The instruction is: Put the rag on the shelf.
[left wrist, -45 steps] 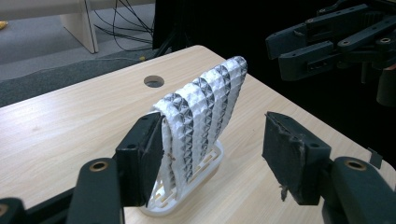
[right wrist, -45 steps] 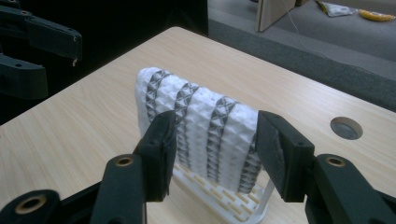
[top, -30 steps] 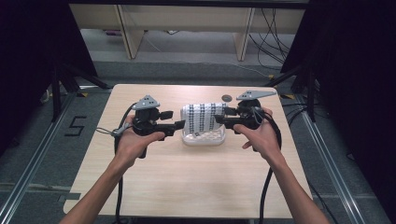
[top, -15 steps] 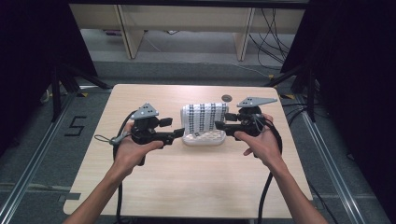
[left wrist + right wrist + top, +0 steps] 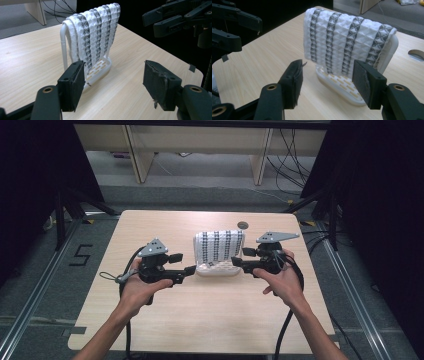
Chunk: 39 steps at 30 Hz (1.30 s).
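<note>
**Two open grippers flank a towel rack at mid-table**

A pale wood-grain table (image 5: 210,320) with rounded corners stands on a grey floor (image 5: 35,285), with dark curtains to either side. On the floor left of the table a "5" is marked (image 5: 81,255), and a metal rail (image 5: 30,295) runs alongside. Beyond the far edge stand pale furniture legs (image 5: 137,155), with loose cables (image 5: 285,150) on the floor toward the far right.

At the left, the left hand (image 5: 134,287) holds the left gripper (image 5: 182,264), its tip pointing right toward the centre. In the left gripper view its jaws stand wide apart with nothing between them; the left pad (image 5: 75,82) is just in front of the rack's base.

At the centre, slightly toward the far side, a white plastic rack (image 5: 215,269) with a slotted tray base stands upright, and a white towel with dark patterned stripes (image 5: 219,245) hangs folded over its top bar. Bare tabletop lies open all along the near side and to the left of the left gripper.

Just beyond the rack to the right, a round cable hole (image 5: 242,225) sits near the far edge.

At the right, the right hand (image 5: 280,280) holds the right gripper (image 5: 240,257), pointing left at the rack. In the right gripper view its jaws are likewise spread, empty, framing the towel's lower edge. A strip of bare table remains between this hand and the right edge.
</note>
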### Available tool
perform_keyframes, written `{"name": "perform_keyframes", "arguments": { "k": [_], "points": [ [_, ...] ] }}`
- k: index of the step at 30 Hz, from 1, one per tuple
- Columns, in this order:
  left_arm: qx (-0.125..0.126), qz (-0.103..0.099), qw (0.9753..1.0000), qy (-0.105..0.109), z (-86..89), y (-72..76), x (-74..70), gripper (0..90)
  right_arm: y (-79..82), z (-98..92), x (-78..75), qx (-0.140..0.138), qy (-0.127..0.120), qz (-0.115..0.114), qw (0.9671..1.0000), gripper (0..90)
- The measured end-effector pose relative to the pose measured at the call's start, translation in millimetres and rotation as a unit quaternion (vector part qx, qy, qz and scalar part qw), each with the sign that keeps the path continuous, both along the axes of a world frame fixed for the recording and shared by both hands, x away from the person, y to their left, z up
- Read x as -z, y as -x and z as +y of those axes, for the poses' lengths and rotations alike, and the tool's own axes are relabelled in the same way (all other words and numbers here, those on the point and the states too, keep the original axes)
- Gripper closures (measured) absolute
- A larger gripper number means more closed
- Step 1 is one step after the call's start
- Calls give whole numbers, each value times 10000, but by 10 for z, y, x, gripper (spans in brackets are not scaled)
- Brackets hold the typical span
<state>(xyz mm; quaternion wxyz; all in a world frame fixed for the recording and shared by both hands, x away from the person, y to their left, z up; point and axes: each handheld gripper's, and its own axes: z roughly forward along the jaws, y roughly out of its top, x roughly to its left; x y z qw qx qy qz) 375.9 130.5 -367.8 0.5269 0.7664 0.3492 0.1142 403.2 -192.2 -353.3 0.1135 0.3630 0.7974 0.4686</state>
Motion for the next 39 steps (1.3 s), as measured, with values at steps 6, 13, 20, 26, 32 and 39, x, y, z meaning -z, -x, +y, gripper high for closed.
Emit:
{"name": "perform_keyframes", "arguments": {
  "k": [6, 13, 20, 26, 32, 39],
  "points": [
    [126, 17, 9999, 76, 33, 59, 79, 323, 70, -29, 31, -30, -53, 7, 10000, 425],
    [139, 14, 9999, 19, 69, 118, 176, 310, 162, -28, 67, -115, 13, -7, 9999, 422],
    [162, -73, 9998, -52, 109, 167, 236, 296, 221, -23, 119, -195, 81, -115, 9997, 420],
    [164, -73, 9998, -129, 124, 210, 279, 282, 263, -27, 160, -184, 59, -60, 9998, 410],
    [212, -109, 9995, -228, 107, 242, 337, 256, 265, -52, 233, -258, 77, -133, 9995, 370],
    [210, -128, 9992, -307, 125, 271, 361, 246, 324, -63, 276, -205, -59, 11, 9998, 350]
  ]
}}
